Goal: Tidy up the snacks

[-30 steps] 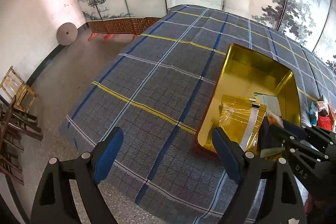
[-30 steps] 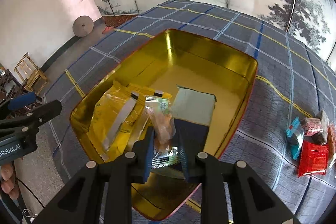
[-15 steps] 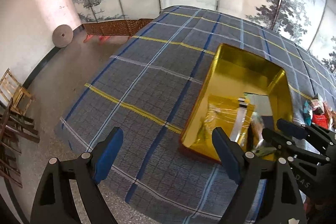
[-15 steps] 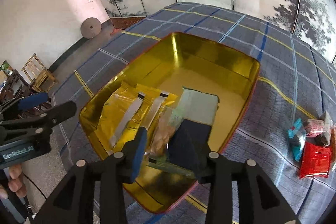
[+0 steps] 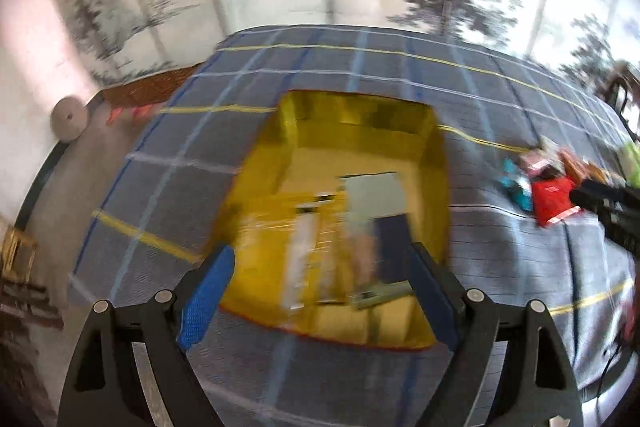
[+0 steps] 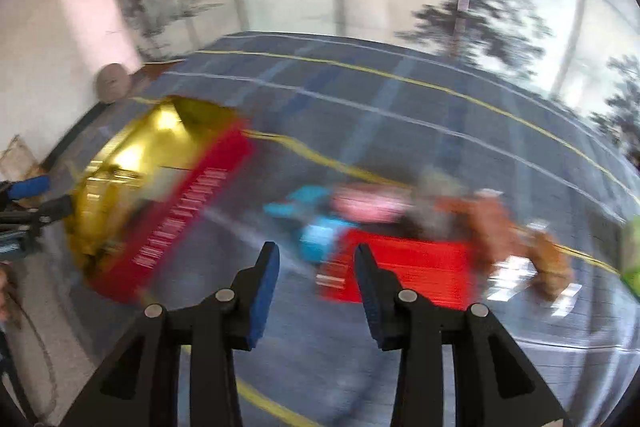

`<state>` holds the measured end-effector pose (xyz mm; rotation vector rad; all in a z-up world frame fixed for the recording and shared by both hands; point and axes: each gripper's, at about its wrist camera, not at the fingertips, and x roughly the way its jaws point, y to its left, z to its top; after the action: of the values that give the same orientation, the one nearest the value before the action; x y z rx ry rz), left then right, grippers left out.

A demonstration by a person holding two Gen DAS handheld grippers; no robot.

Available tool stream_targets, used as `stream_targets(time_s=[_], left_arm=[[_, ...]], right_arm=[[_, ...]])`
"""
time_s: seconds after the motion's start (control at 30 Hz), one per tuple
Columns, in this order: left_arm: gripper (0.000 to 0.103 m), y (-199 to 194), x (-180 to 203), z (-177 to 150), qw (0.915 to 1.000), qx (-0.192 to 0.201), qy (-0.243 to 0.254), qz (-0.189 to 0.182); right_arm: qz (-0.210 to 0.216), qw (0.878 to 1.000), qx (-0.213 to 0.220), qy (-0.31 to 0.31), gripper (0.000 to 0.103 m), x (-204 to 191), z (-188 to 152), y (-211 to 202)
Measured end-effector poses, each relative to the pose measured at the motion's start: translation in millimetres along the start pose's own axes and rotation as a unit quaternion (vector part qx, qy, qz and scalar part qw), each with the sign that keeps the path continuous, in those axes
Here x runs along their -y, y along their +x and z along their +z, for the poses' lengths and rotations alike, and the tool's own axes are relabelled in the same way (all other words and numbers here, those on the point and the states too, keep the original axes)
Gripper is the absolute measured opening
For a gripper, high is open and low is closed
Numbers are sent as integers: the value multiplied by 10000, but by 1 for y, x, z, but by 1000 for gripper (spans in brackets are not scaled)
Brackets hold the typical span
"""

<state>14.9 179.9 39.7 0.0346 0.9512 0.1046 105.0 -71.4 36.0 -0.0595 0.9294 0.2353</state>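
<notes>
You have 1 gold tin (image 5: 434, 163) on the plaid tablecloth (image 5: 352, 75), with several blurred packets inside I cannot count, and a loose pile beside it: 1 red packet (image 6: 424, 267), 1 blue packet (image 6: 320, 233), 1 pink packet (image 6: 368, 205) and 1 brown packet (image 6: 496, 223). Your left gripper (image 5: 320, 291) tilts down over the tin's near end, jaws wide and empty. Your right gripper (image 6: 316, 283) tilts down at the pile, jaws parted with nothing between them.
</notes>
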Motion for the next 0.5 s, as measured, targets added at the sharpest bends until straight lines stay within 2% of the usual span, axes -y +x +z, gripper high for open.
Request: stream_targets(time_s=[0.1, 0.27, 0.33, 0.5], left_arm=[[85, 2, 29, 4, 9991, 58, 365, -195], [87, 11, 79, 14, 9928, 32, 998, -663], [89, 16, 100, 19, 9880, 14, 1227, -935], [90, 30, 145, 28, 9754, -68, 1775, -1305]], right_arm=[[-463, 9988, -27, 128, 40, 60, -9, -7], [-866, 9959, -155, 198, 42, 131, -20, -12], [-877, 9958, -174, 175, 48, 150, -23, -12], [-778, 9964, -349, 2, 52, 181, -26, 3]])
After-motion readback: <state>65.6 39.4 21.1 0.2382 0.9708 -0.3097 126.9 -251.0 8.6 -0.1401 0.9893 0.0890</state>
